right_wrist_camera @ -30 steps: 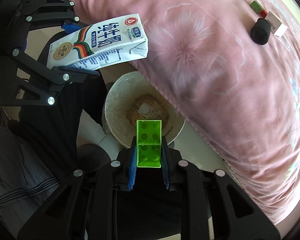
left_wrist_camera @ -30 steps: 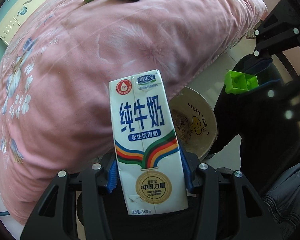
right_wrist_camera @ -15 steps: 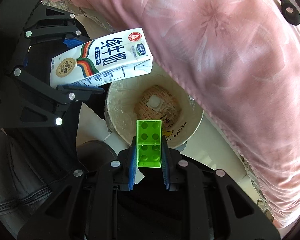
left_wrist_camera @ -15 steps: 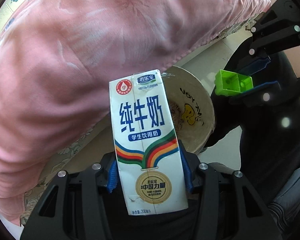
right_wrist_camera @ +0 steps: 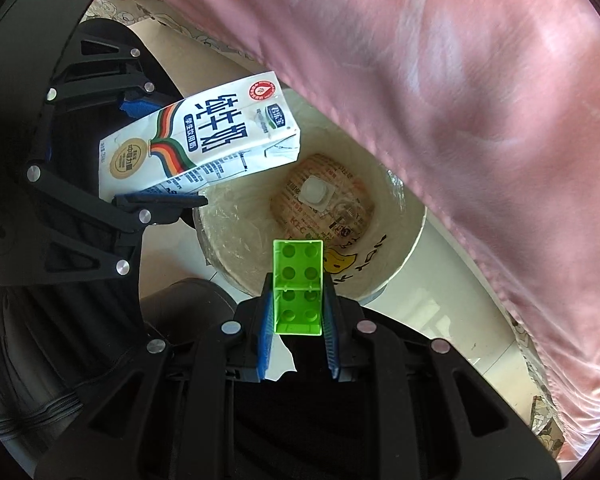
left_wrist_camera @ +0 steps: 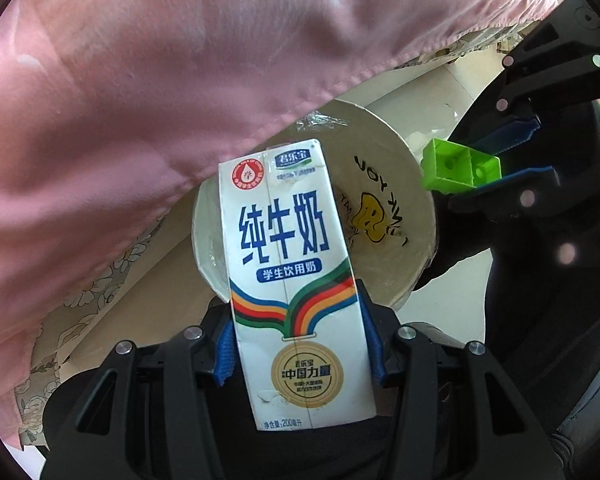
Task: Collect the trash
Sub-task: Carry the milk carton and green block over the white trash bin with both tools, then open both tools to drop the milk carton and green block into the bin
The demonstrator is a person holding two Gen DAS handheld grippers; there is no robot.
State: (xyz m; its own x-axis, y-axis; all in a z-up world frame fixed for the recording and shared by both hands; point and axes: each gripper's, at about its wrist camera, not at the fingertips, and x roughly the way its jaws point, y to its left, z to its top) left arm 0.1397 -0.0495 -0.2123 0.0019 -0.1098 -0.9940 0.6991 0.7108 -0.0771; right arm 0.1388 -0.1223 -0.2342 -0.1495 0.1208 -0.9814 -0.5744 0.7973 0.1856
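Observation:
My left gripper (left_wrist_camera: 298,344) is shut on a white milk carton (left_wrist_camera: 292,280) with blue writing and rainbow stripes. It hangs over the near rim of a cream paper bin (left_wrist_camera: 400,216) on the floor. In the right wrist view the milk carton (right_wrist_camera: 204,140) juts over the bin (right_wrist_camera: 236,236) from the left. My right gripper (right_wrist_camera: 298,312) is shut on a hollow green block (right_wrist_camera: 298,284) above the bin's near rim. The green block (left_wrist_camera: 458,168) also shows at the right of the left wrist view. Printed paper and a small white packet (right_wrist_camera: 316,192) lie at the bin's bottom.
A pink quilt (left_wrist_camera: 160,80) hangs off the bed over the bin's far side. A flowered bed skirt (left_wrist_camera: 96,292) runs below it. A person's dark trousers (right_wrist_camera: 52,340) and grey cloth stand beside the bin on pale floor tiles (right_wrist_camera: 440,308).
Both grippers have sunk toward the bin, which now looks larger. The bed's top with its small objects has passed out of view. Both grips are unchanged.

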